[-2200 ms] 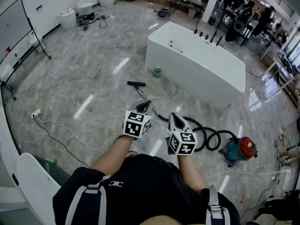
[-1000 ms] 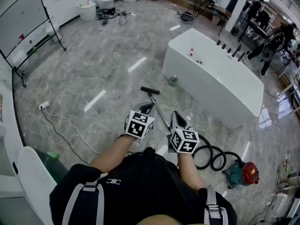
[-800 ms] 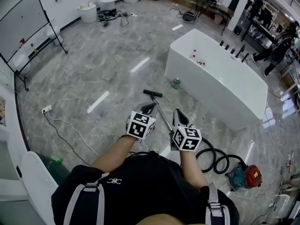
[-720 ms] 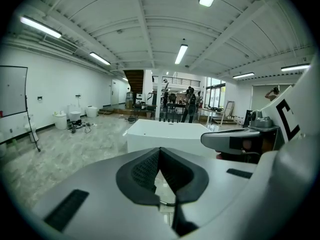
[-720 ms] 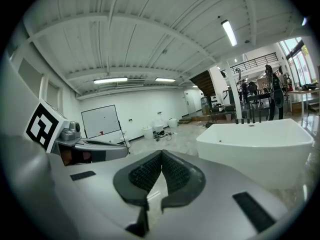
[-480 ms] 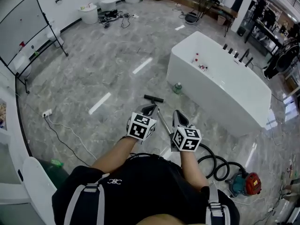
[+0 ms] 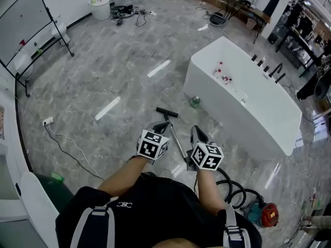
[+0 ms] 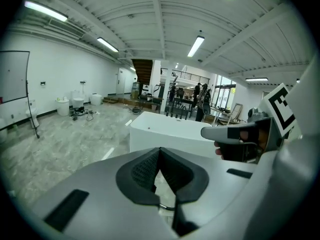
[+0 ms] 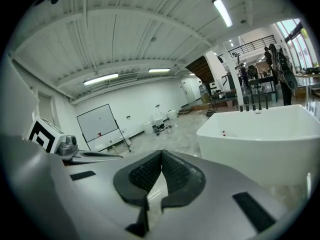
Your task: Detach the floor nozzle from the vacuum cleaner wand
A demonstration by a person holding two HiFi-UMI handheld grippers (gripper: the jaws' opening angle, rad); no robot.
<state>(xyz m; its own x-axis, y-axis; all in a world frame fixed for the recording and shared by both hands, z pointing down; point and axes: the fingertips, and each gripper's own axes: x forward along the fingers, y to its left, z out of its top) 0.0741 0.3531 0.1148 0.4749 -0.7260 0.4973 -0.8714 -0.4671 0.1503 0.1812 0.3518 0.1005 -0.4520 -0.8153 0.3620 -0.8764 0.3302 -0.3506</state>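
**A:** How is the floor nozzle seen?

**B:** The floor nozzle [image 7: 167, 112] is seen as a short dark bar laid flat on the grey marbled floor, near the end wall of the white bathtub [image 7: 222, 99]. It is set crosswise on the end of a thin, pale wand [image 7: 176, 138], and the two are joined.

**A:** What else is found by the bathtub?

**B:** A small green can [image 7: 194, 102] is stood just beside the bathtub wall, between it and the nozzle. From the nozzle the wand is laid slanting away from the bathtub, toward the person. A black hose [image 7: 232, 190] is looped on the floor off the bathtub's long side, and a teal and red canister [image 7: 261, 214] is seen at its far end.

**A:** And how are the grippers held?

**B:** The left gripper [image 7: 163, 126] and the right gripper [image 7: 197, 134] are held above the floor, one on each side of the wand and well short of the bathtub. The jaws of each are pressed together, and nothing is caught between them. The nozzle is touched by neither gripper.
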